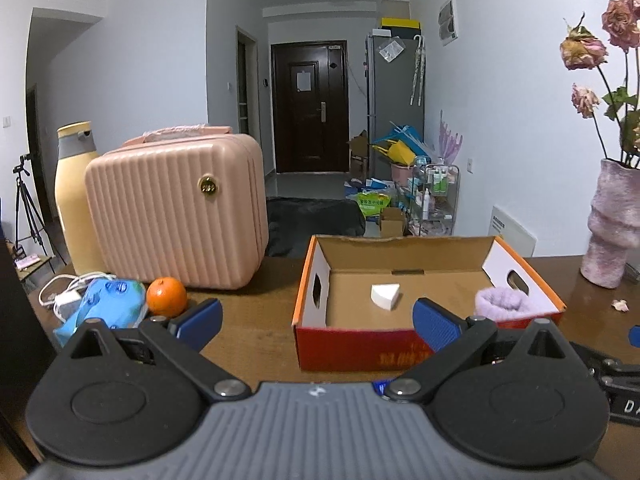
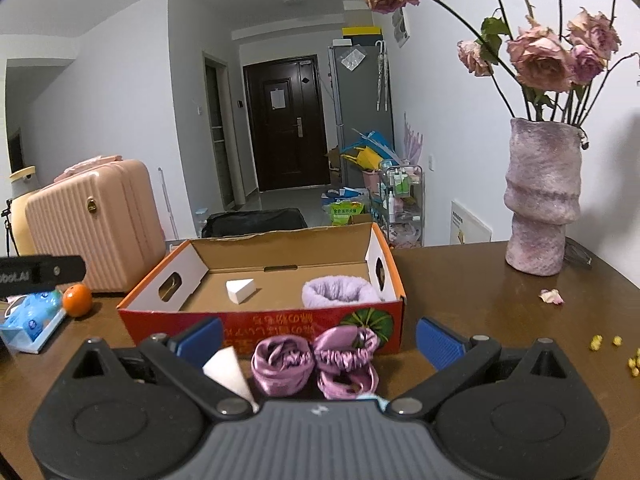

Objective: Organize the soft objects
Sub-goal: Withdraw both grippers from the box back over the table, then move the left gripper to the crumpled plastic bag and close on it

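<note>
An open cardboard box (image 1: 312, 280) (image 2: 260, 320) with red and orange sides stands on the brown table. Inside lie a white sponge wedge (image 1: 385, 297) (image 2: 240, 290) and a fluffy lilac band (image 1: 505, 303) (image 2: 340, 289). In the right wrist view, a second white sponge wedge (image 2: 228, 368) and two purple satin scrunchies (image 2: 280, 362) (image 2: 346, 356) lie on the table in front of the box, between my fingers. My right gripper (image 2: 318, 338) is open and empty above them. My left gripper (image 1: 316, 318) is open and empty before the box's front left corner.
A pink ribbed case (image 1: 176, 208), a yellow bottle (image 1: 74, 196), an orange (image 1: 166, 297), a blue tissue pack (image 1: 106, 304) and a white cable (image 1: 60, 286) are at the left. A pink vase of dried roses (image 2: 542, 196) stands at the right, with a petal (image 2: 552, 296) and yellow bits (image 2: 604, 342).
</note>
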Motion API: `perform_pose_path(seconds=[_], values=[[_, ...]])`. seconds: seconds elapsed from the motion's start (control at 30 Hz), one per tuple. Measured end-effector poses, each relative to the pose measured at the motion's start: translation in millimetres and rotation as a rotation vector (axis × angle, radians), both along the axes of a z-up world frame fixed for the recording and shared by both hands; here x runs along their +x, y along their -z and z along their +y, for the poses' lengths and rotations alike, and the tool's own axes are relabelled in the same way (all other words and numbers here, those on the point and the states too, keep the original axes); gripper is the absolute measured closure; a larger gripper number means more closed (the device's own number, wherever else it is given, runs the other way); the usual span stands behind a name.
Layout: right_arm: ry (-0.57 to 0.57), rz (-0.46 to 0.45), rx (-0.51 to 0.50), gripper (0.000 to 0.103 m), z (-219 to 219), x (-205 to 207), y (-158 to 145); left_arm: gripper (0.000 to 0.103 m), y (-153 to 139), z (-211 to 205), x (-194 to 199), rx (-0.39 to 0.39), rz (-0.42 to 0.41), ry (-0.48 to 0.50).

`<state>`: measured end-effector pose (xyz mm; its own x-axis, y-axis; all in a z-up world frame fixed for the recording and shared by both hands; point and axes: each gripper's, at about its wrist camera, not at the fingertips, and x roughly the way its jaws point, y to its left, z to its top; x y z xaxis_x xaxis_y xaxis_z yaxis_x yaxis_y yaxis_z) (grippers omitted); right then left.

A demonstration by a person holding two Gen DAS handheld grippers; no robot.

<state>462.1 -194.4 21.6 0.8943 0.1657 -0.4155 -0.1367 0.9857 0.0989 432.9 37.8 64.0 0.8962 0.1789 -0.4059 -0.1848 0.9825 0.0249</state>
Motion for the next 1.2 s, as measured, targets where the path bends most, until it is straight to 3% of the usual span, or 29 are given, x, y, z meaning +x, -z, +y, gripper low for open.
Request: perform_pose_path(seconds=[0.5,0.93,1.2], values=[[-0.028,-0.031,-0.045,0.000,6.3,-66.1,2.4,0.000,4.5,5.7,-75.4,-0.013,0.010,0.024],[-0.074,-0.077,-0.093,0.000,10.1,-133.0,8.0,0.000,14.0,6.3,-141.6,-0.047,-0.031,0.060],[-0.101,-0.103,-0.117,0.000,11.1,-173.0,12.0,0.000,23.9,-2.7,-173.3,-0.019,-0.031,0.087]])
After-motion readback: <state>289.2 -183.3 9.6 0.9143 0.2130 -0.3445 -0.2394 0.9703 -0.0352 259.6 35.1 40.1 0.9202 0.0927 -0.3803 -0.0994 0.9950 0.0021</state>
